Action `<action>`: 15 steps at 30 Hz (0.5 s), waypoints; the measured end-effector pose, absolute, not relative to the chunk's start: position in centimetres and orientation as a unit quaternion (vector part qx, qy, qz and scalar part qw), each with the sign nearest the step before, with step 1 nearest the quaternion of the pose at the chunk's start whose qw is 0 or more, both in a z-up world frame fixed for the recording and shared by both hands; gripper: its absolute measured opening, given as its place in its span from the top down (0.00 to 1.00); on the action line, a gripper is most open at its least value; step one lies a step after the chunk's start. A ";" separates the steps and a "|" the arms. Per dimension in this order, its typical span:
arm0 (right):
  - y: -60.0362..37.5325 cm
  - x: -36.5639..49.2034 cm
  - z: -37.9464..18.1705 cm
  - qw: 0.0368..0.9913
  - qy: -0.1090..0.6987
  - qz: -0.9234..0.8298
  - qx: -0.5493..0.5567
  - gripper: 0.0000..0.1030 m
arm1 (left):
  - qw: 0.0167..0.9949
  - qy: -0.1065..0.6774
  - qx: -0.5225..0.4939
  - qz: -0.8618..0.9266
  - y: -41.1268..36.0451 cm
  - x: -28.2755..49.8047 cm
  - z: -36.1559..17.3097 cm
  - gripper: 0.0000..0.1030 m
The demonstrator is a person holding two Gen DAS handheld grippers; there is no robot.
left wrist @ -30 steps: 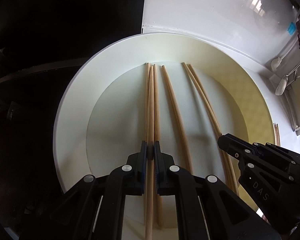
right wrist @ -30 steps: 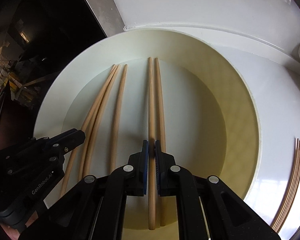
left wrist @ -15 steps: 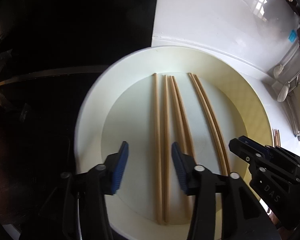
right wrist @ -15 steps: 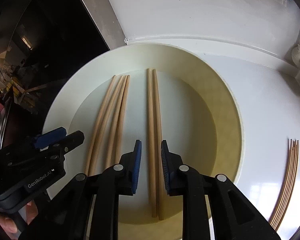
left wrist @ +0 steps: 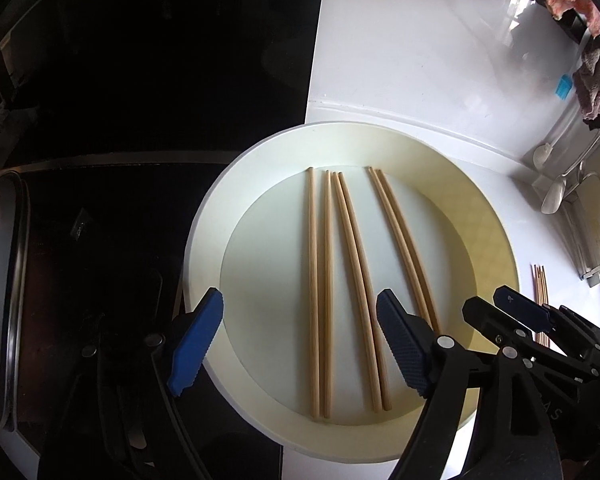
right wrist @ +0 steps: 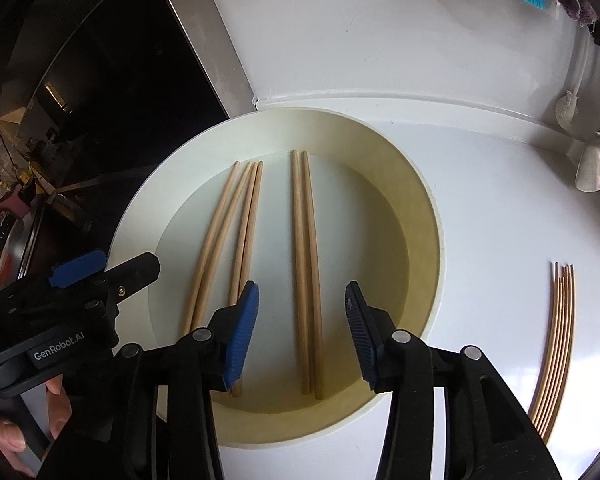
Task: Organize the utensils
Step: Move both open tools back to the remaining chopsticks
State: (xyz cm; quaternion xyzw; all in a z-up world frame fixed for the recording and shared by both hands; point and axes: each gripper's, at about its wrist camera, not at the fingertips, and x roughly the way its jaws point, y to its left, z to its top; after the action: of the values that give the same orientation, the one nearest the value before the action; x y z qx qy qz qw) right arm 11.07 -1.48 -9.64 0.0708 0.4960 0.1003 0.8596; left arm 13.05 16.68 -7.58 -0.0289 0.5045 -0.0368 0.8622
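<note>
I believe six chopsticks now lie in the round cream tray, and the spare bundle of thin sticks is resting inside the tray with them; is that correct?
Not quite. The six chopsticks do lie in the round cream tray, but the bundle of thin sticks is outside it, on the white counter to the tray's right, as the right wrist view shows.

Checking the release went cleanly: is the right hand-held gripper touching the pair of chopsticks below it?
Apart. In the right wrist view, the right hand-held gripper has its opening jaws either side of the chopstick pair, with plate visible between each pad and the sticks.
</note>
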 end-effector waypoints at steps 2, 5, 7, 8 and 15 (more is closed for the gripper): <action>-1.9 10.2 -9.3 0.861 0.494 0.097 0.072 0.55 | 0.864 0.501 -0.029 -0.039 16.6 12.8 -7.3 0.23; -2.6 9.2 -9.0 0.863 0.491 0.089 0.073 0.51 | 0.867 0.496 -0.028 -0.042 16.6 12.3 -6.8 0.19; -3.0 8.5 -8.9 0.864 0.490 0.082 0.075 0.51 | 0.869 0.493 -0.028 -0.045 16.4 12.0 -6.5 0.18; -3.3 8.1 -8.9 0.864 0.491 0.079 0.077 0.51 | 0.869 0.491 -0.027 -0.047 16.3 11.9 -6.4 0.18; -5.2 5.9 -8.5 0.867 0.487 0.056 0.091 0.48 | 0.871 0.487 -0.025 -0.065 15.4 11.3 -6.0 0.15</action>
State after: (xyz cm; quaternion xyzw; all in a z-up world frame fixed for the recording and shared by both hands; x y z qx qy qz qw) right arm 5.89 -5.16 -8.46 0.0913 0.4872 0.0559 0.8667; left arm 11.31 15.36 -5.98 -0.0246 0.4870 -0.0650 0.8706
